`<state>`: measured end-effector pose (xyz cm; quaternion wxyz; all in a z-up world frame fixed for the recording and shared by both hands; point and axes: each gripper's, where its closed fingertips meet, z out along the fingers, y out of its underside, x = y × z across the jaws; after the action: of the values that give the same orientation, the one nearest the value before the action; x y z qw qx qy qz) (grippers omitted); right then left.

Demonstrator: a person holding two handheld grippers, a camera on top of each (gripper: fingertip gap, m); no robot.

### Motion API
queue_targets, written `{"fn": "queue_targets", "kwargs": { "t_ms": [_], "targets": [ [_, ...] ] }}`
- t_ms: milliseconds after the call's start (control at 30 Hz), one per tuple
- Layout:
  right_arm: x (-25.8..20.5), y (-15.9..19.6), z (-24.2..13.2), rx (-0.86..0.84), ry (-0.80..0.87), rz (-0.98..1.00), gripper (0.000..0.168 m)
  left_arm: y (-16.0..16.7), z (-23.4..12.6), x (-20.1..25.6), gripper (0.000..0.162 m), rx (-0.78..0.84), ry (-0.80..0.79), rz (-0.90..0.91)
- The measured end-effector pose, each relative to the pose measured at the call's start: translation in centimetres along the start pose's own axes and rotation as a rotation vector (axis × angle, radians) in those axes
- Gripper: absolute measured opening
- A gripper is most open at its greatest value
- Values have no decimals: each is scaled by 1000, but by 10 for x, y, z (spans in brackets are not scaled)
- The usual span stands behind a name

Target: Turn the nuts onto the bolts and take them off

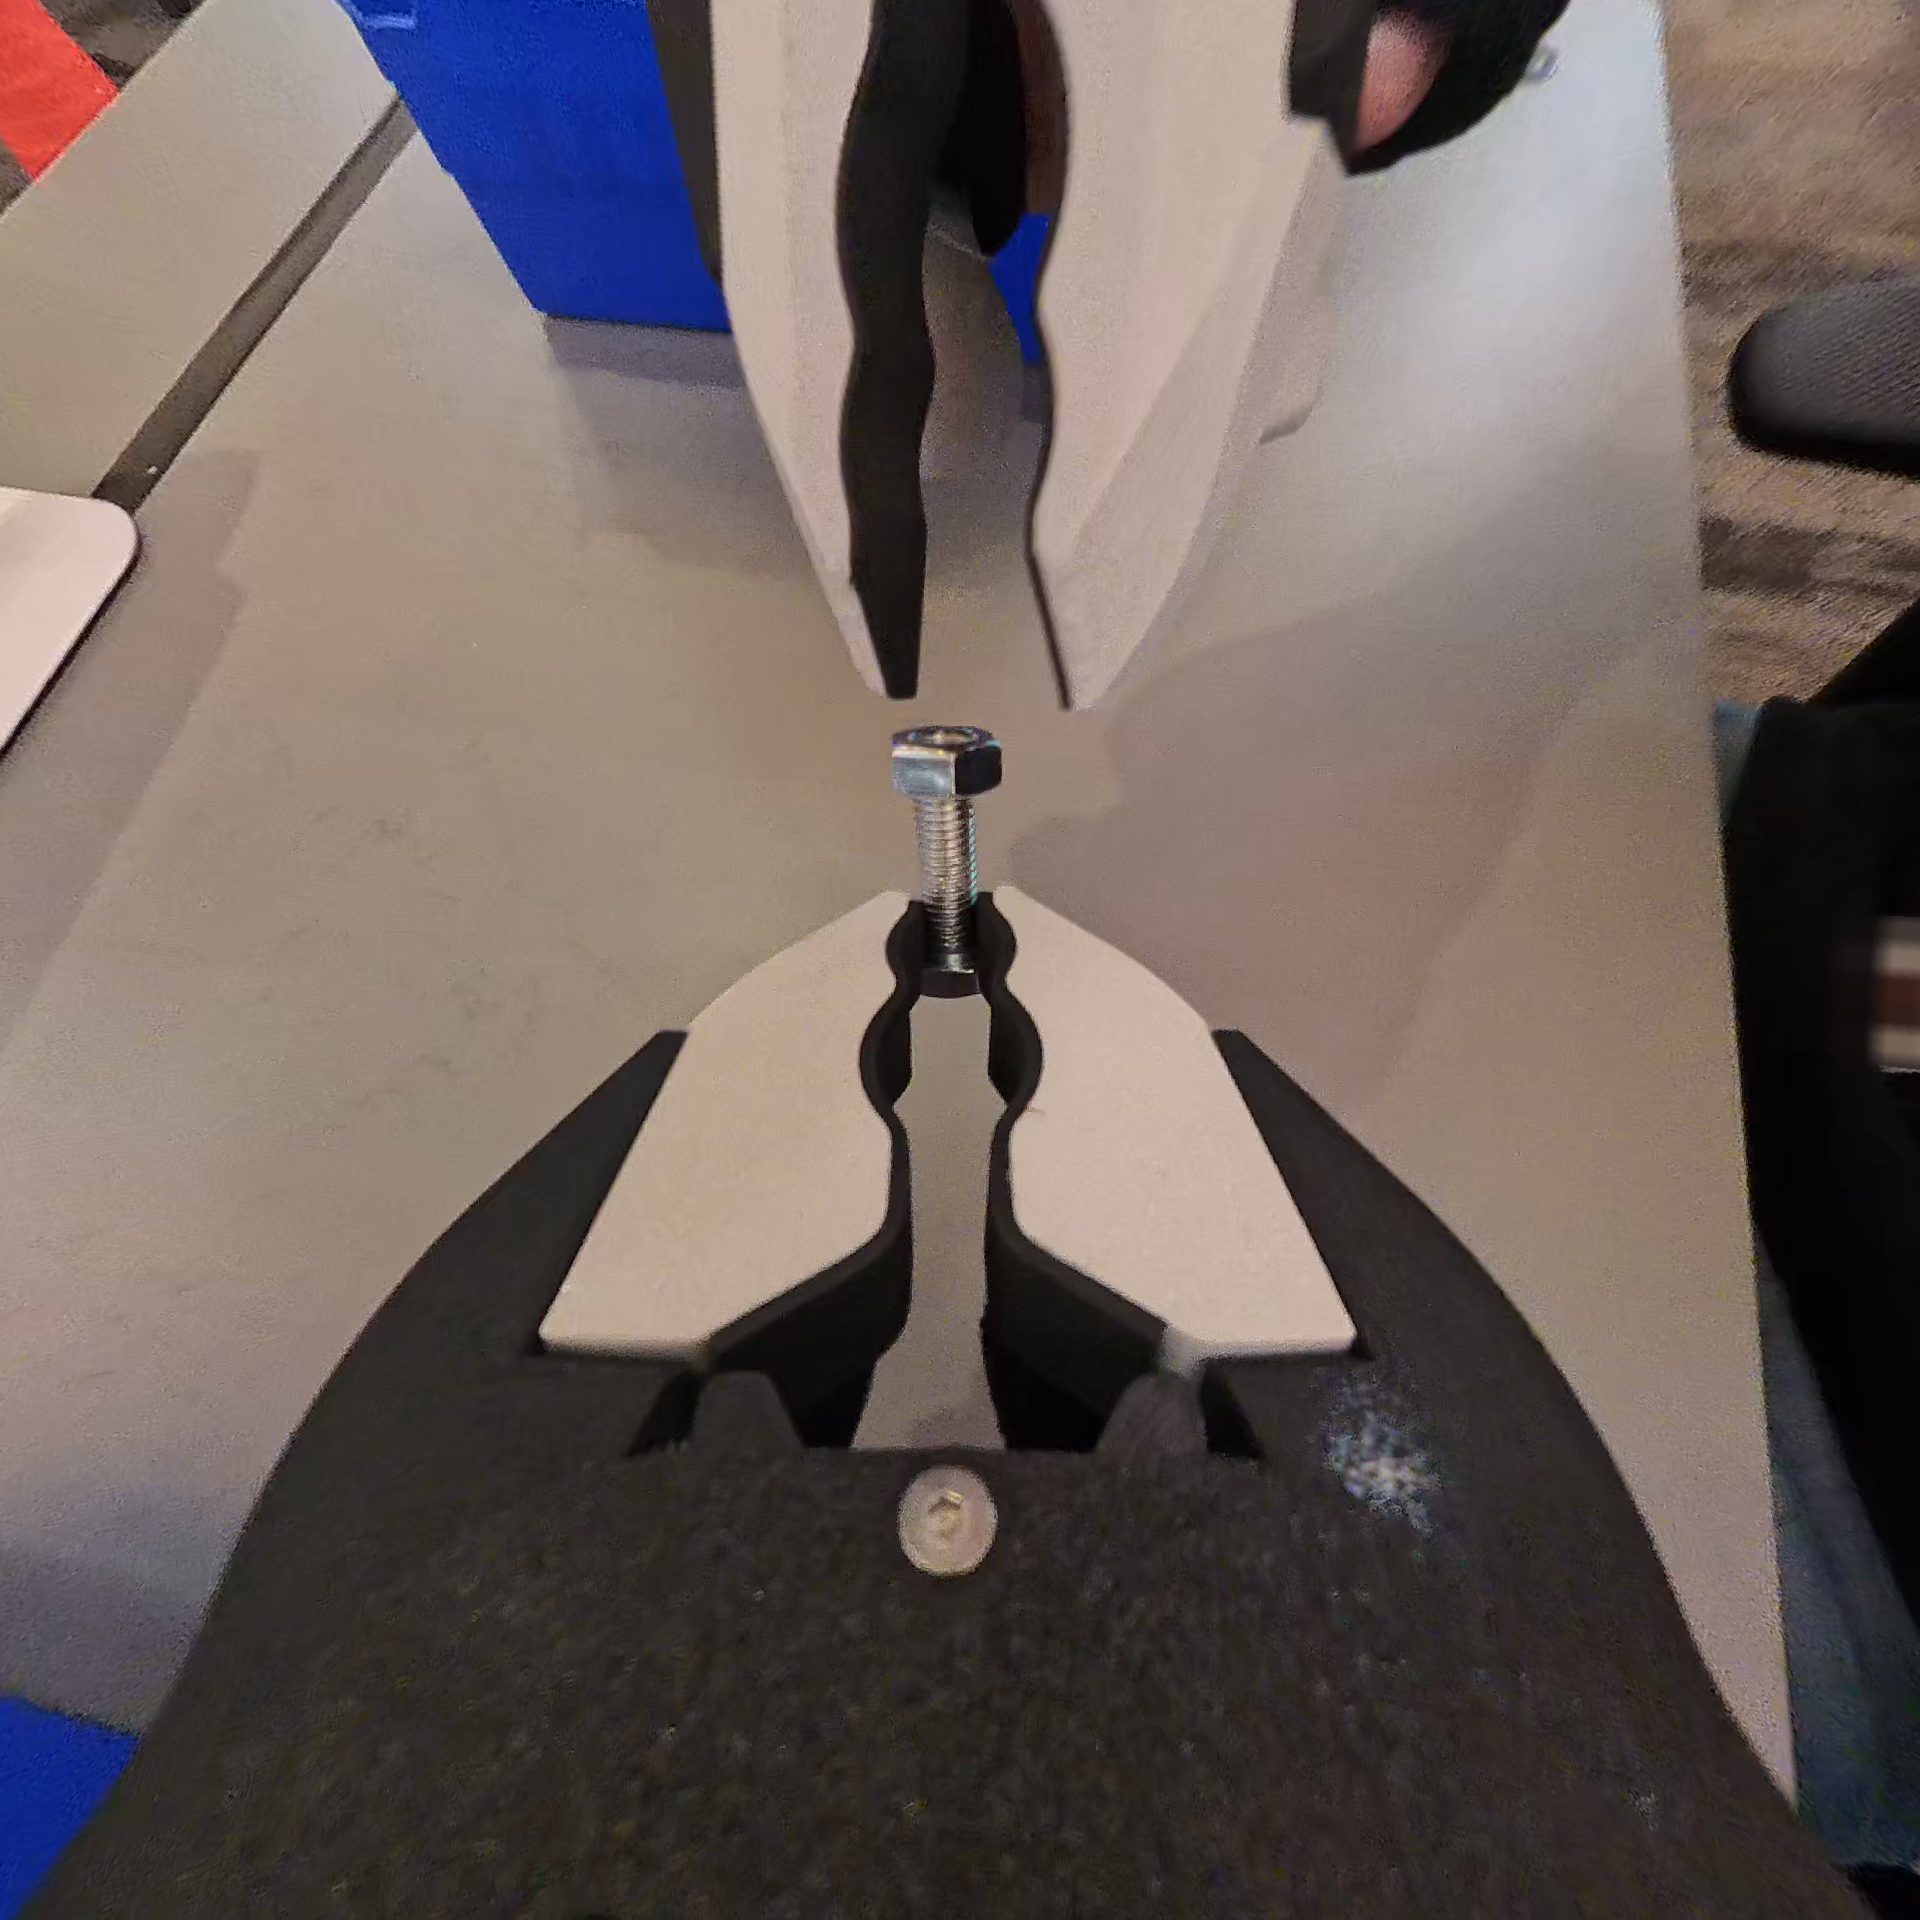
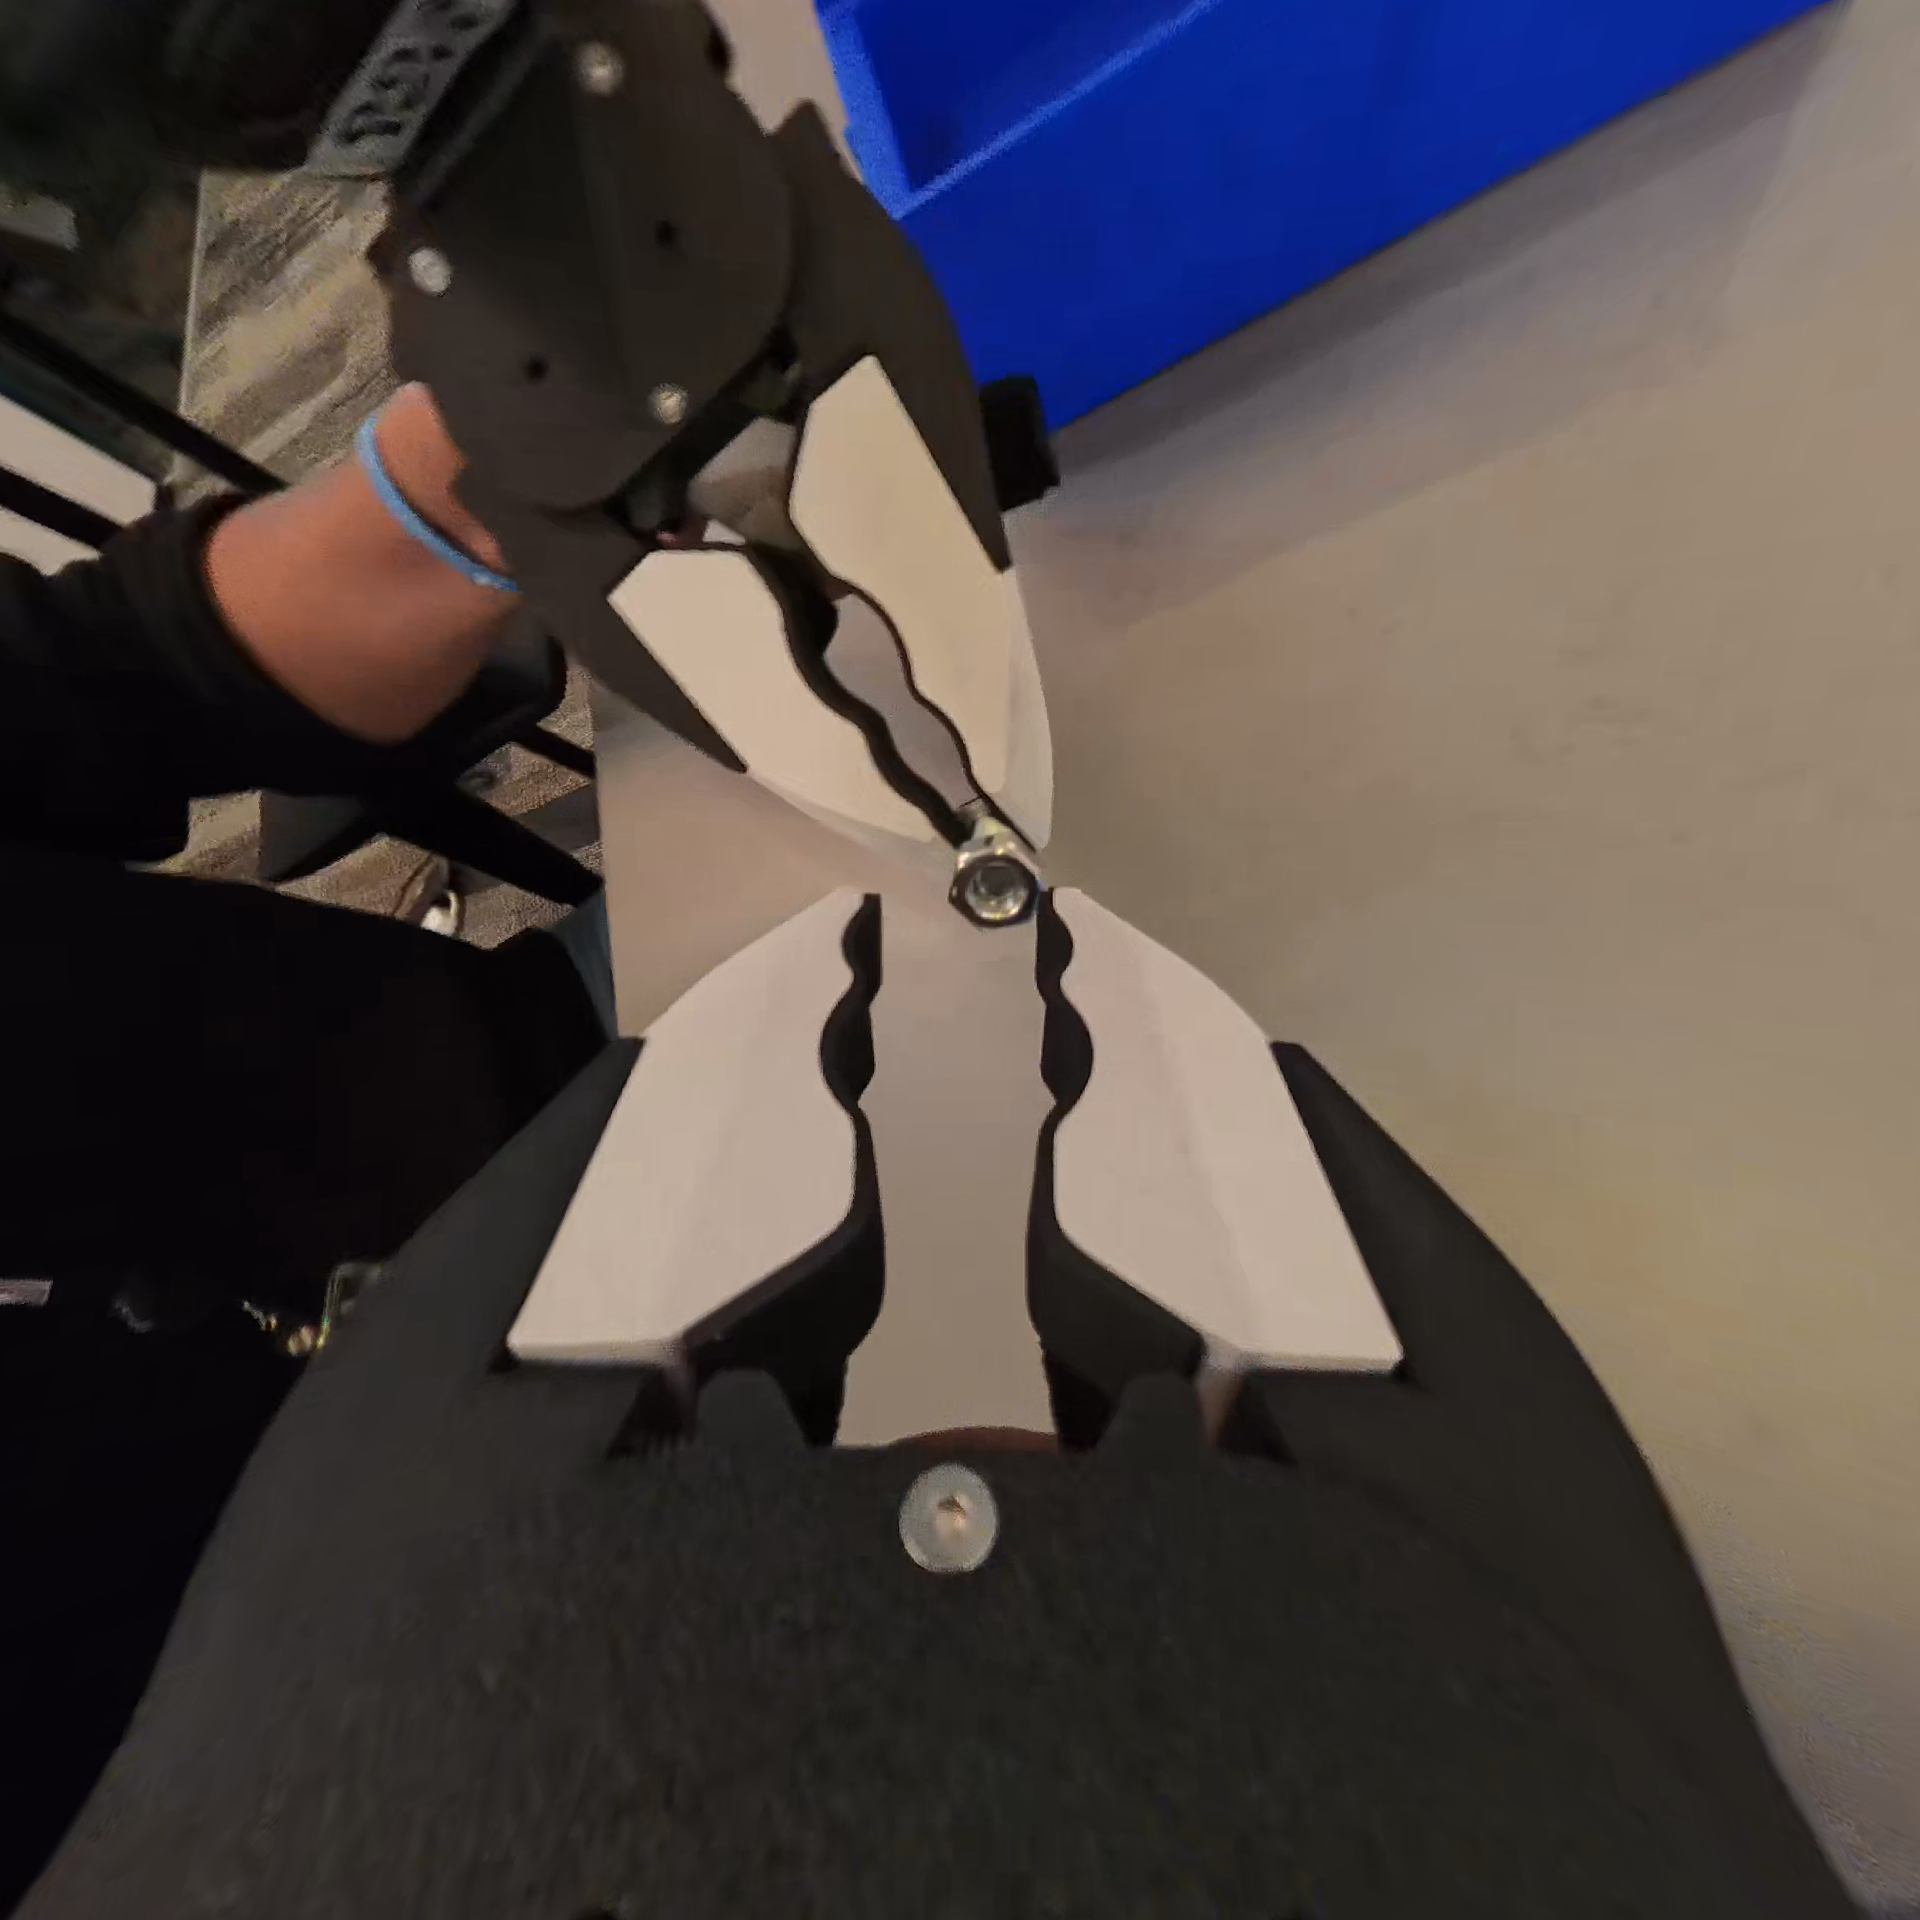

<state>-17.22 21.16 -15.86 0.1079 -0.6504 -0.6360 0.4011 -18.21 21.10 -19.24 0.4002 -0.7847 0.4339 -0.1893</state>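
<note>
So the left gripper is clamped on the lower end of the bolt, holding it out over the grey table. A hex nut sits at the very tip of the thread. Just past it, the right gripper has its fingers spread and empty, tips beside the nut but not gripping. Blue bin is further back. Can't tell if the nut's going on or coming off, but next move looks like closing squarely on the flats and twisting.
</note>
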Motion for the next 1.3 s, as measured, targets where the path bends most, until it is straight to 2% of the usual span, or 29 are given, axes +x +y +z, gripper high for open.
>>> {"fn": "queue_targets", "kwargs": {
  "t_ms": [67,267,400,533,633,733,767,833,900,933,967,1033,1233,1300],
  "targets": [
    [7,2,7,0,28,35,22,3,4,-1,8,-24,-14,6],
    [16,12,22,-42,60,54,18,13,10,-2,8,-78,-30,15],
    [13,13,23,-91,91,-123,17,14,10,2,8,-61,20,-6],
    [6,13,21,-131,187,-593,18,11,5,10,8,-20,100,-32],
    [4,15,20,-180,353,-1173,18,10,6,17,8,-18,137,-25],
    [7,21,22,-307,527,-1746,18,16,11,21,8,-60,148,-12],
    [8,23,23,-336,556,-1887,18,18,13,21,8,-71,145,-7],
    [8,25,24,-358,563,-2000,18,21,16,22,8,-80,152,-9],
    [9,26,22,-349,548,-1934,22,20,16,21,8,-73,150,-12],
    [10,25,20,-339,539,-1866,36,20,15,20,8,-69,145,-13],
    [10,26,18,-327,531,-1793,42,19,13,18,8,-61,137,-14],
    [7,27,14,-272,497,-1615,42,16,10,16,8,-39,136,-23],
    [44,37,4,-198,512,-882,44,20,5,2,8,-27,87,-56],
    [46,49,10,-169,466,-625,47,20,5,-6,8,-7,53,-82]
  ]
}}
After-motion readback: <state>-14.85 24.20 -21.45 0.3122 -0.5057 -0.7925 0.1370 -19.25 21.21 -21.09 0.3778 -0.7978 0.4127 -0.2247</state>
